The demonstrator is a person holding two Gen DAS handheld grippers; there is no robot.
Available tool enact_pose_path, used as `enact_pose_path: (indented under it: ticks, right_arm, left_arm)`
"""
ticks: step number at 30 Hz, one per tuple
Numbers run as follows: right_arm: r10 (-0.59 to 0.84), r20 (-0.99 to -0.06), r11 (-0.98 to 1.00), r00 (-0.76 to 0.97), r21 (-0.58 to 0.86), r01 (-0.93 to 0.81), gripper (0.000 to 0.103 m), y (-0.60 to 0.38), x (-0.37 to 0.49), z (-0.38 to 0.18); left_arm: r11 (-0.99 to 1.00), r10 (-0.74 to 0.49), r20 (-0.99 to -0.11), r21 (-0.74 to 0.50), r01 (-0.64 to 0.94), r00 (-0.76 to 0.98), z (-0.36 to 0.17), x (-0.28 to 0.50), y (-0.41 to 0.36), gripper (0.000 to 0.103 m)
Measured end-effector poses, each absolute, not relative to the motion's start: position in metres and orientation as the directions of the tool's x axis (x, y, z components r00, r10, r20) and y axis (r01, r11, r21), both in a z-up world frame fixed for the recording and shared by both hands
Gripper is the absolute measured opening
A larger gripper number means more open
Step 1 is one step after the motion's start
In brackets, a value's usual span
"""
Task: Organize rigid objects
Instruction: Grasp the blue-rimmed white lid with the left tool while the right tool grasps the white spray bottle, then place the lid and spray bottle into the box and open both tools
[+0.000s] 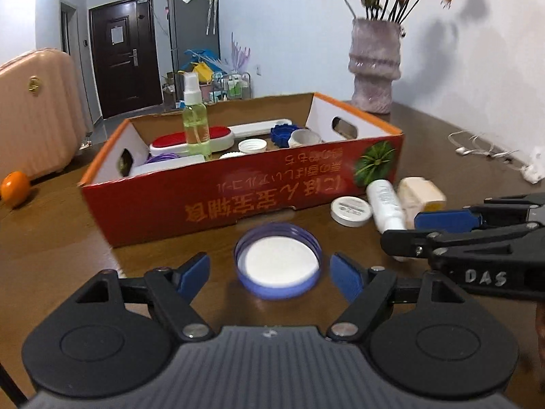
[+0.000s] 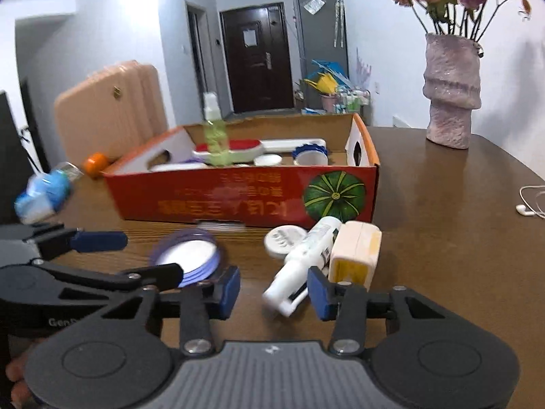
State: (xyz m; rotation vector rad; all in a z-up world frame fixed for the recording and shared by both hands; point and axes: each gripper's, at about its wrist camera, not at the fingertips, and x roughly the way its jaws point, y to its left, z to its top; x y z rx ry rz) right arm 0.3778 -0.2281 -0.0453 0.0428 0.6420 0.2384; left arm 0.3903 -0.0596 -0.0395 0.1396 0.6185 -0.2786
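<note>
Nearest in the left wrist view, the left gripper [image 1: 269, 274] has its jaws released and spread wide on either side of a purple lid [image 1: 277, 260], which lies open side up on the brown desk [image 1: 61, 255], its white lining showing, with a gap between it and each pad. To its right, the right gripper [image 2: 274, 293] also has its jaws released, the nozzle end of a white bottle [image 2: 303, 262] lying on its side between them; whether either pad touches it cannot be told. Just left of the bottle lies a white round lid [image 2: 285, 240], and against its right side a cream-coloured box [image 2: 356, 254]. Farther back stands the red cardboard box [image 1: 238, 201], already containing a green spray bottle [image 1: 196, 126] standing upright, a red and white brush [image 1: 190, 141], a blue cap [image 1: 282, 135] and several white caps. Left of the box an orange [image 1: 15, 187] rests on the desk. At the far right stands a vase [image 1: 374, 68] of dried flowers, with white earphones [image 1: 483, 148] lying nearer on the right.
</note>
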Motion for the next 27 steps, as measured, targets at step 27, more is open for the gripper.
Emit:
enact_pose_path:
  ticks: [27]
  right_arm:
    - [0.299, -0.574, 0.924, 0.762, -0.025, -0.382, 0.013, -0.212, 0.254, 0.016]
  left_arm:
    - [0.979, -0.146, -0.574, 0.034, 0.201, 0.806, -0.039, 0.238, -0.002, 0.067]
